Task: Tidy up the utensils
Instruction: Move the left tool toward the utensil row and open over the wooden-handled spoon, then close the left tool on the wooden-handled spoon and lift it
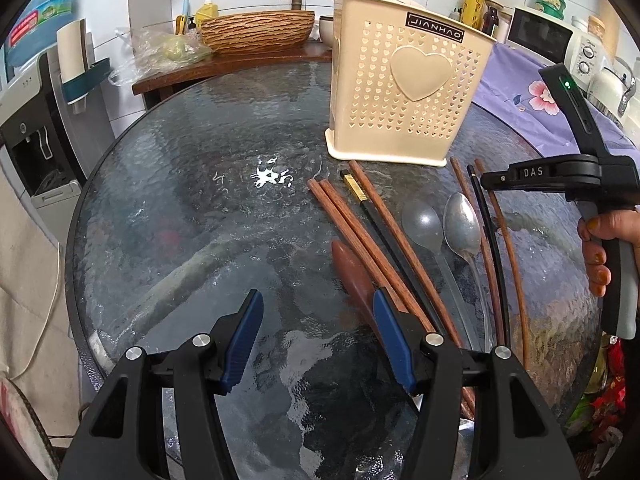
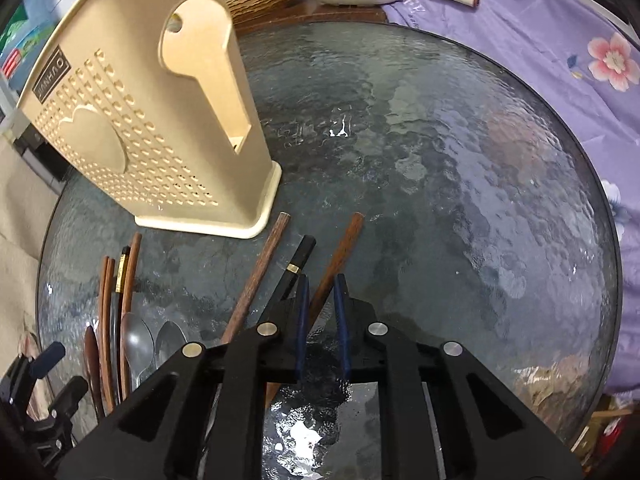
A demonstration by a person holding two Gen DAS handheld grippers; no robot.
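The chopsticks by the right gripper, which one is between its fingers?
The rightmost brown chopstick. It runs between the right gripper's blue fingers; the black one and other brown one lie left.

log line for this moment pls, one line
left gripper: open, over table, empty | right gripper: narrowed around brown chopstick, contact unclear | holder: upright | spoons: on table
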